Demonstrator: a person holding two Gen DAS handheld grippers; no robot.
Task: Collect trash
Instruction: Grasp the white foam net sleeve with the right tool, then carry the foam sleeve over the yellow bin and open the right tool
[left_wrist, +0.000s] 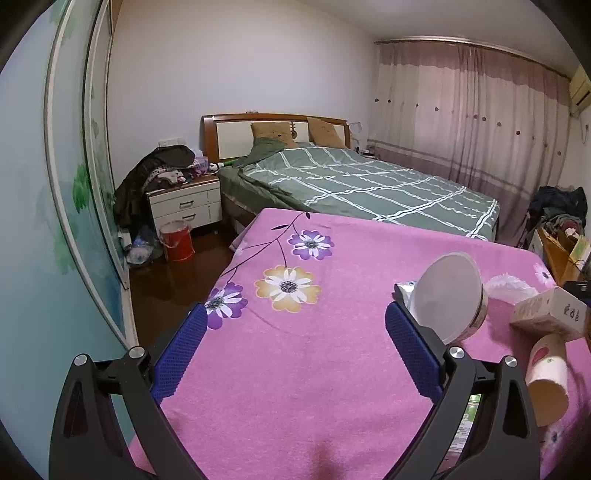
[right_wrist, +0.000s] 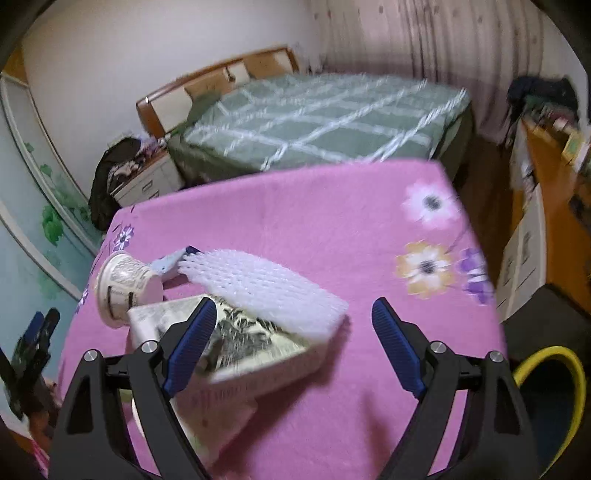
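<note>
Trash lay on your pink floral cloth (left_wrist: 295, 362), before the green bed (left_wrist: 369, 184).
Your left gripper (left_wrist: 295, 325) and right gripper (right_wrist: 293, 321) gaped, empty; cup (right_wrist: 125, 286), foam net (right_wrist: 266, 291) and carton (right_wrist: 240, 350) clustered on the cloth.

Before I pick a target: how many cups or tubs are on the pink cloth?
2, perhaps more hidden. The white tub lies tipped beside the left gripper; the paper cup lies on its side nearer, partly under a carton.

Pink floral cloth (left_wrist: 295, 350), cup (left_wrist: 452, 295), box (right_wrist: 236, 354), foam (right_wrist: 266, 288)
</note>
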